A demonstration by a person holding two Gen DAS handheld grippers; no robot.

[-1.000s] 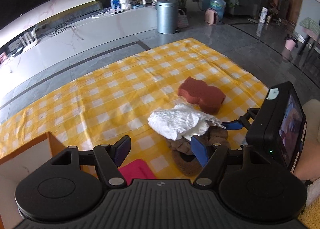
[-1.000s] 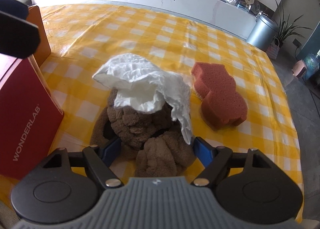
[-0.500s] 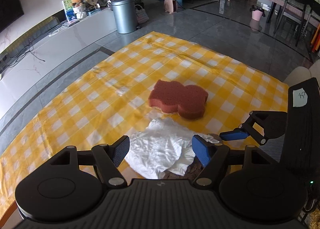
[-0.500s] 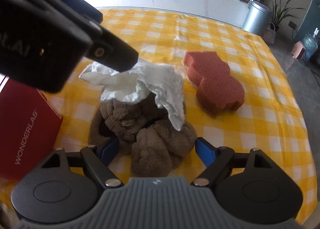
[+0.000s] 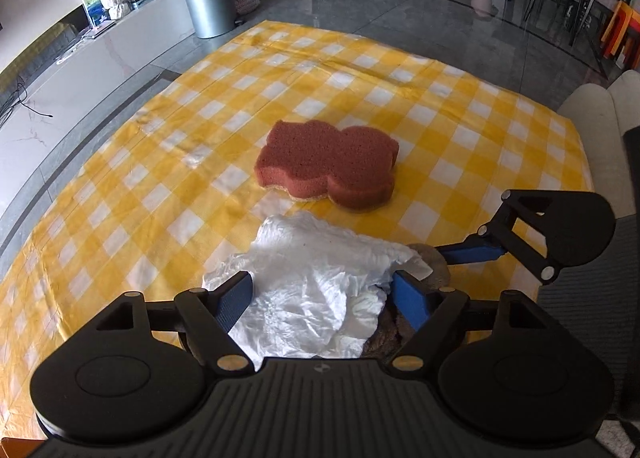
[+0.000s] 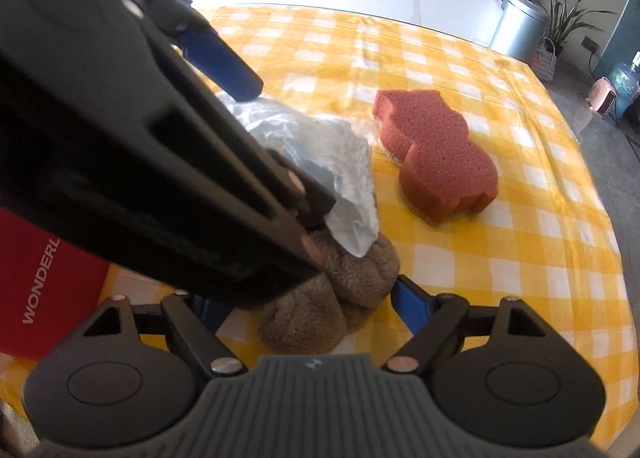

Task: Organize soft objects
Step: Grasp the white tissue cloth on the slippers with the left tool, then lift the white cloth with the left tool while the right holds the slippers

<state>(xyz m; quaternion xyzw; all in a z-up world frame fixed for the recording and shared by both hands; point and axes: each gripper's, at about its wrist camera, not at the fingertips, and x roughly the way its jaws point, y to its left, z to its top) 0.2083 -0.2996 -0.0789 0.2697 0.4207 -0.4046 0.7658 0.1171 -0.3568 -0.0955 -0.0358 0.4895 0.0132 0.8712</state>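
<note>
Across the yellow checked cloth (image 5: 168, 162) that covers your work surface, three soft things lie loose, and none looks sorted yet. Biggest on the cloth is the red box (image 6: 44, 290) at your left edge, seen in the right wrist view; whether it is meant to take the soft things I cannot tell. Next comes the reddish sponge (image 5: 326, 162), lying flat and alone, just beyond the pile and not touching it. Nearer you sits the brown fuzzy cloth (image 6: 340, 298), bunched into lumps, with the crumpled white tissue (image 5: 316, 282) draped over its top.

Your left gripper (image 5: 326, 298) has just been opening and its jaws stand wide, one either side of the tissue; the pads do not look pressed in, so it holds nothing. Your right gripper (image 6: 308, 304) is also spread wide, straddling the brown cloth from the near side without squeezing it, so far as the view shows; its left finger is half hidden behind the other tool.

By my reading you are at the very start: the tissue is the first pick, and the brown cloth and the sponge are left after it.
</note>
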